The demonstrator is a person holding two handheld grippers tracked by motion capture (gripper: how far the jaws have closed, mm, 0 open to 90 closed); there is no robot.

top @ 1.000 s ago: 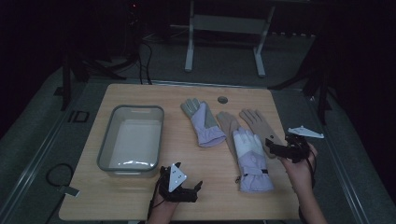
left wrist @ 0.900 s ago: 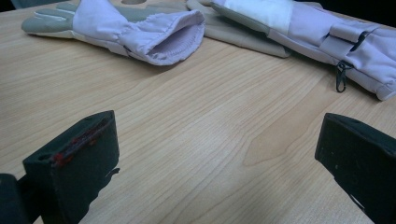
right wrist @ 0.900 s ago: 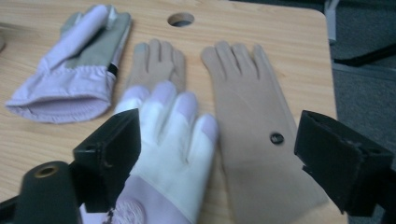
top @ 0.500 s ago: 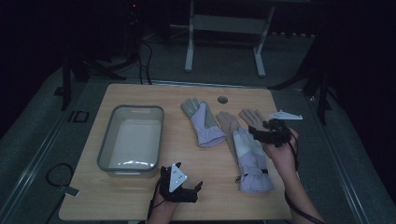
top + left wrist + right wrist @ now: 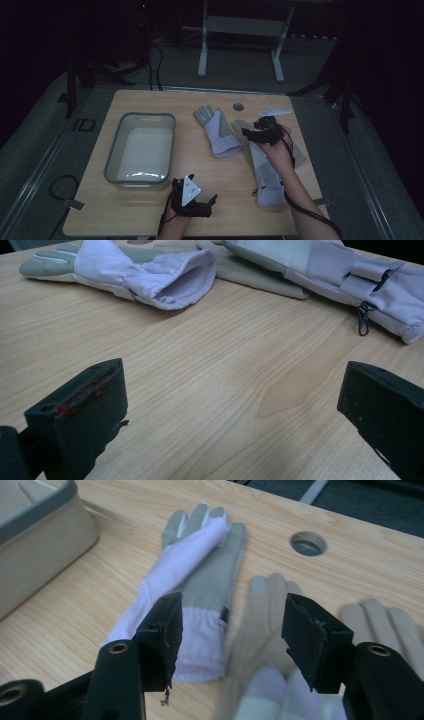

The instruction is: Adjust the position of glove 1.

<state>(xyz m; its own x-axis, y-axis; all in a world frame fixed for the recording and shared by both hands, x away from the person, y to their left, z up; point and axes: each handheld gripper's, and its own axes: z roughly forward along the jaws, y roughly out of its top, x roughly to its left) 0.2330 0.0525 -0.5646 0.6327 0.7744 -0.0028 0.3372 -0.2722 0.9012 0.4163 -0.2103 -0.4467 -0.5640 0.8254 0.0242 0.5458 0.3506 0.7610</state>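
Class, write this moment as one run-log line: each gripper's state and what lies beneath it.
left gripper: open, over bare wooden table | right gripper: jaws just closing, nothing gripped, above beige-and-lilac work glove | grey plastic tub: untouched

Left claw [image 5: 202, 202] gaping, right claw [image 5: 256, 131] half-closed, closing

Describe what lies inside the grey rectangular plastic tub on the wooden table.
Nothing: the grey rectangular plastic tub shows only its bare pale floor in the high view. Its near inner wall is hidden by the rim. Both gloves lie outside it on the wooden table.
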